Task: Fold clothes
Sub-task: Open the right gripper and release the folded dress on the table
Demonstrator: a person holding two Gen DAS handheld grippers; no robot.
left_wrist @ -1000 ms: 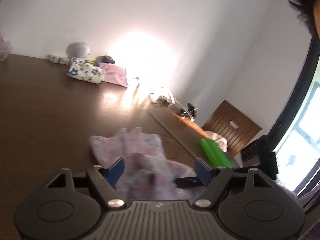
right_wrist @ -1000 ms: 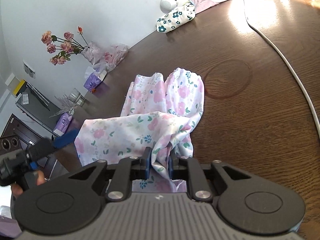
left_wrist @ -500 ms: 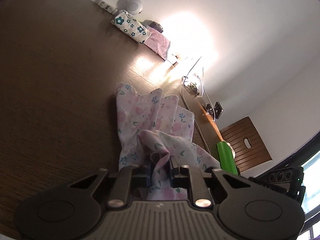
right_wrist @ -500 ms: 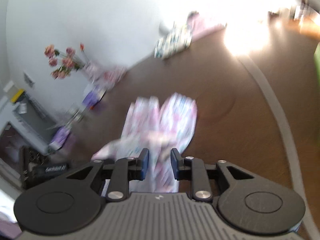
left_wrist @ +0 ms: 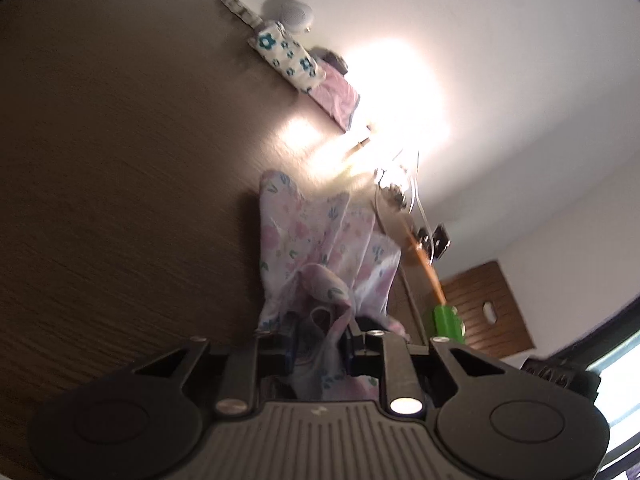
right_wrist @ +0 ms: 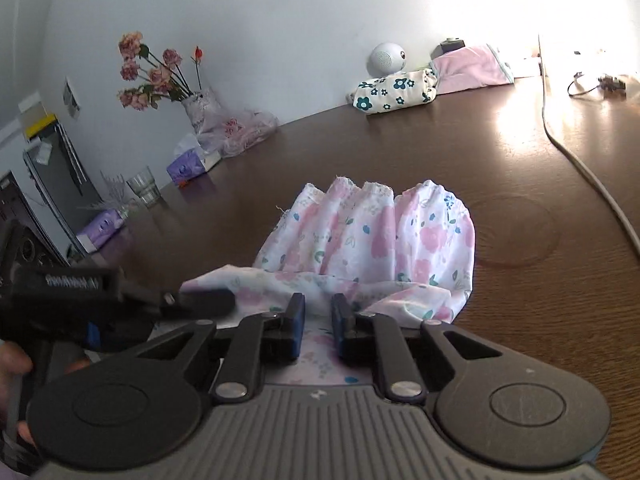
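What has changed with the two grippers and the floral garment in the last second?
The left hand-held gripper, open a second ago, has closed on the floral garment. The right hand-held gripper briefly released its fold and is closing again over the cloth. The garment's far end and the folded clothes stayed put.

White cotton garment (right_wrist: 384, 240) with pink flowers; dark brown wooden table (right_wrist: 520, 152); white folded cloth (right_wrist: 394, 86) with teal flowers; plain pink folded cloth (right_wrist: 470, 68).

Home: flower vase (right_wrist: 198, 110), tissue box (right_wrist: 188, 162).
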